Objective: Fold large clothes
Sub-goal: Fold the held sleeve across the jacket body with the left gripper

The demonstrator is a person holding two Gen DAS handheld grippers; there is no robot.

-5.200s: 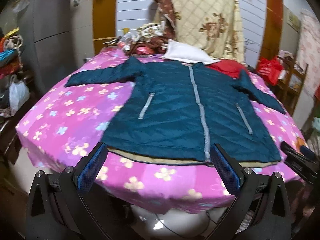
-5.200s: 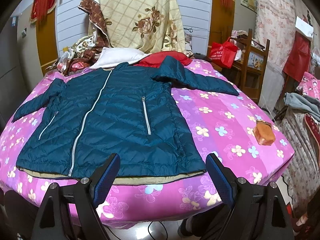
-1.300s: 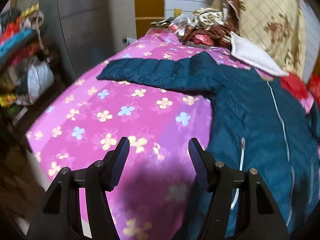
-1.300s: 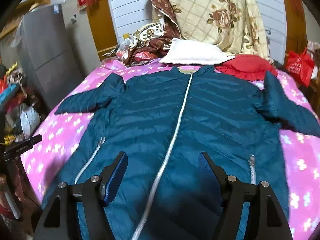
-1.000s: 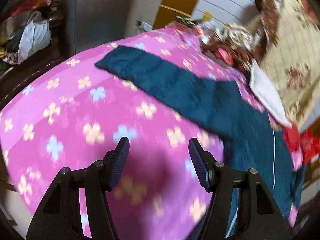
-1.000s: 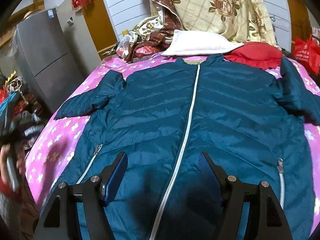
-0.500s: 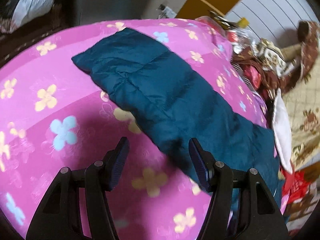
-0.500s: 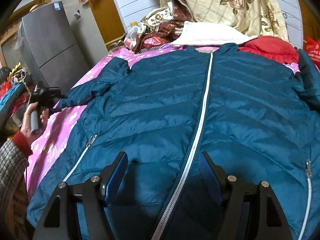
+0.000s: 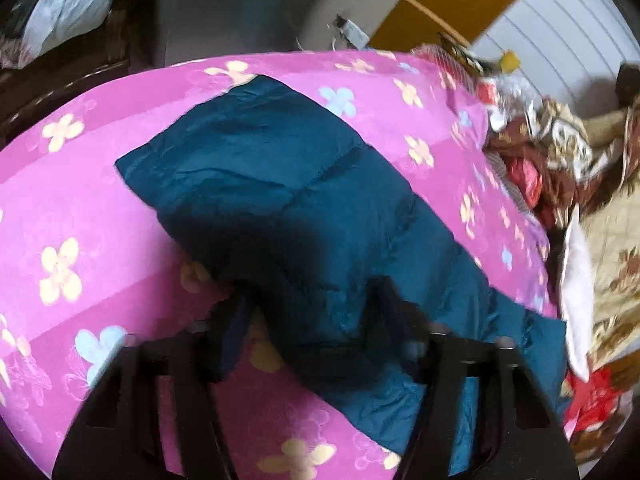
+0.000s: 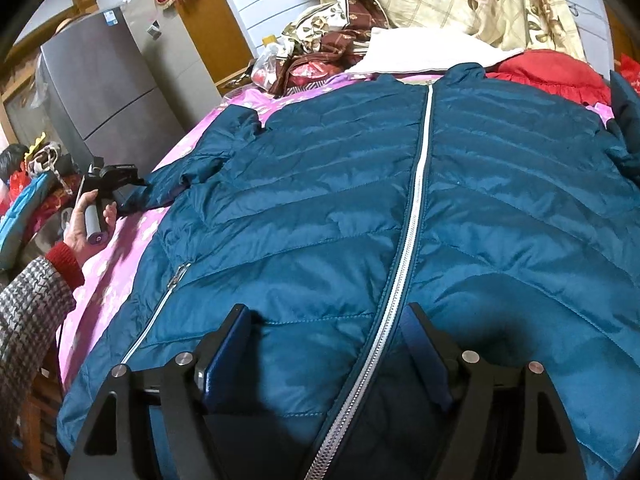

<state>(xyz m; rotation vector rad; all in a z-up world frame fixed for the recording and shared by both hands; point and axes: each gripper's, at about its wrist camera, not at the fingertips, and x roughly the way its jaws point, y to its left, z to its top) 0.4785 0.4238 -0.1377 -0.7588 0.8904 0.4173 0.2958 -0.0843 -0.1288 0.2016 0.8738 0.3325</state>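
A teal quilted jacket (image 10: 400,184) with a silver front zipper lies face up on the pink flowered bed cover (image 9: 64,208). Its left sleeve (image 9: 280,192) stretches toward the bed's left edge. My left gripper (image 9: 310,312) is open, its jaws standing either side of the sleeve near the cuff end; the view is blurred. It also shows in the right wrist view (image 10: 116,184), held in a hand at the sleeve end. My right gripper (image 10: 326,348) is open and low over the jacket's lower front, just left of the zipper.
A pile of quilts, a white pillow (image 10: 416,52) and a red cloth (image 10: 556,72) lie at the head of the bed. A grey fridge (image 10: 108,80) stands at the left. Clothes and bags (image 9: 68,12) lie by the bed's left side.
My left gripper has moved forward over the left sleeve, whose cuff end now lies between its jaws. My right gripper has edged lower and closer over the jacket front.
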